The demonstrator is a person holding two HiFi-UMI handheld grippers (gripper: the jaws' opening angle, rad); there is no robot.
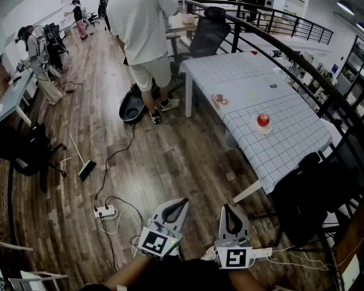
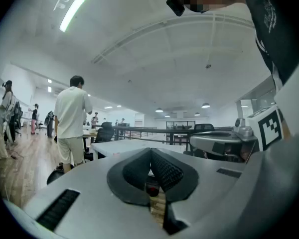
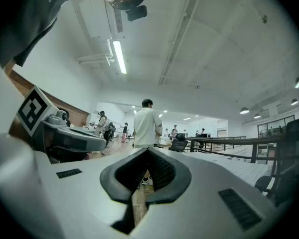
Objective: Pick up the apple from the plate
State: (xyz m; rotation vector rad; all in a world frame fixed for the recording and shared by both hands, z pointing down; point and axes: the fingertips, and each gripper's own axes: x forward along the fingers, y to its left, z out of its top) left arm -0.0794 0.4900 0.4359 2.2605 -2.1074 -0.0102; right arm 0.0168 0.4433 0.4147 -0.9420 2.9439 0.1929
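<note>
A red apple sits on a small white plate near the front end of a table with a white grid cloth, far ahead and to the right of both grippers. My left gripper and right gripper hang low over the wooden floor, side by side, well short of the table. In the left gripper view the left gripper has its jaws together with nothing held; a small red shape shows through the slit below them. The right gripper is likewise shut and empty.
A person in a white shirt stands by the table's far left corner, beside a black office chair. A power strip with cables and a broom lie on the floor. A black railing runs behind the table. A dark chair stands at its near end.
</note>
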